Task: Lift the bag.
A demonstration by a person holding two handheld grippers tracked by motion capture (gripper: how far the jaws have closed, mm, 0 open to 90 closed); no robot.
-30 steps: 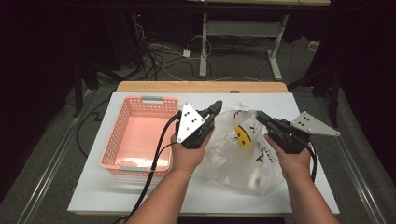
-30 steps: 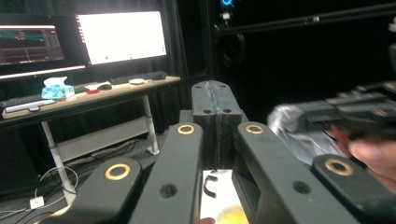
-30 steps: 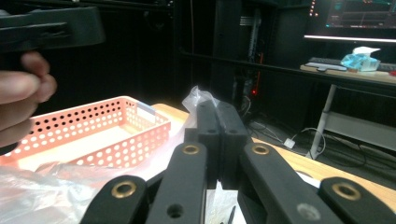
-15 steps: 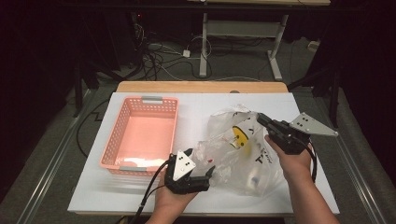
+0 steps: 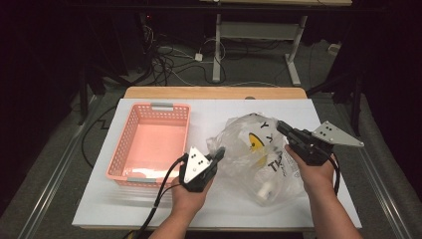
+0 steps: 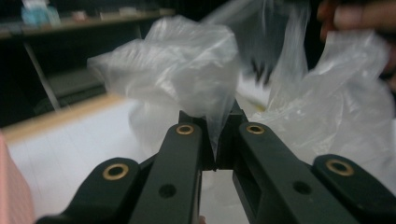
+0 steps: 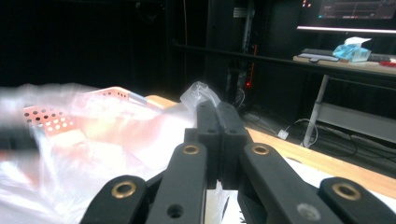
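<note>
while i watch from the high view: the clear plastic bag lies crumpled on the white tabletop, right of the pink basket and apart from it.
left claw: i see it at the bag's near left edge, held in the left hand, pointing toward the bag.
left claw grip: its jaws have just been closing, and in the left gripper view a pinch of the bag's film sits squeezed between the two black jaws, which are drawn almost together.
bag from the left gripper view: it billows up above the jaws in a puffed fold, blurred toward the right.
right claw: i see it at the bag's far right side, held in the right hand, with its grey three-cornered plate on top.
right claw grip: in the right gripper view the jaws are pressed together on a small knot of clear film that pokes out beyond the tips.
bag contents: a yellow print and black letters show through the film; a small white thing lies inside near the front, too blurred for me to name.
basket: i see its floor bare, long side running away from me, with grey handles at both ends.
</note>
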